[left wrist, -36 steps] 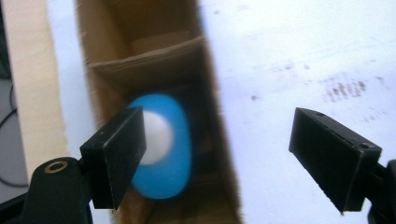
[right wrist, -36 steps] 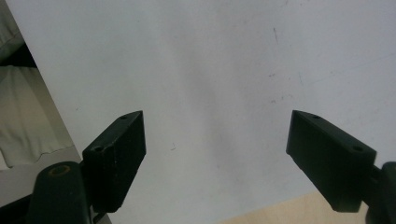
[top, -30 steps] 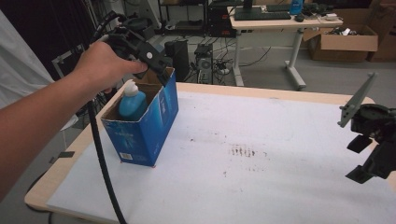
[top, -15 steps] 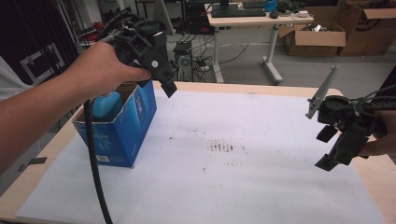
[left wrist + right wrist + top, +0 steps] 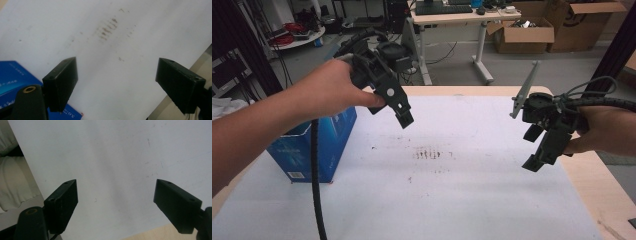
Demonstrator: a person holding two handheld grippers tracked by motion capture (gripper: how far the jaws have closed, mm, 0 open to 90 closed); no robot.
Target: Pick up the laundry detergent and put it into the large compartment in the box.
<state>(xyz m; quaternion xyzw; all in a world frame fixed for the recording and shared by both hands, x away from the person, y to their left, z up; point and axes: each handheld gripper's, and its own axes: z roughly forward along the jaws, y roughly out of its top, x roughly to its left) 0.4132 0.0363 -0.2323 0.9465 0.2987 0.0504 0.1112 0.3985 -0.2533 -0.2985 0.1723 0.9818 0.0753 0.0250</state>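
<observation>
From above, the person holds a tool in each hand over a desk covered by a white sheet. The left tool is raised above the far left part of the sheet, gripped by the left hand, with its jaws pointing down and to the right. In the left gripper view its two black jaws stand wide apart with nothing between them, looking down on the white sheet and a patch of brown smudges. A black cable hangs from this tool down toward the near edge.

A blue box stands on the left side of the desk, just below and left of the left tool, partly hidden by the forearm; a corner of it shows at the lower left of the left gripper view. The brown smudges lie near the middle of the sheet.

The right tool hangs above the right edge of the sheet, held by the right hand, with a grey plate sticking up from it. In the right gripper view its jaws are also spread wide and empty over bare white sheet.
</observation>
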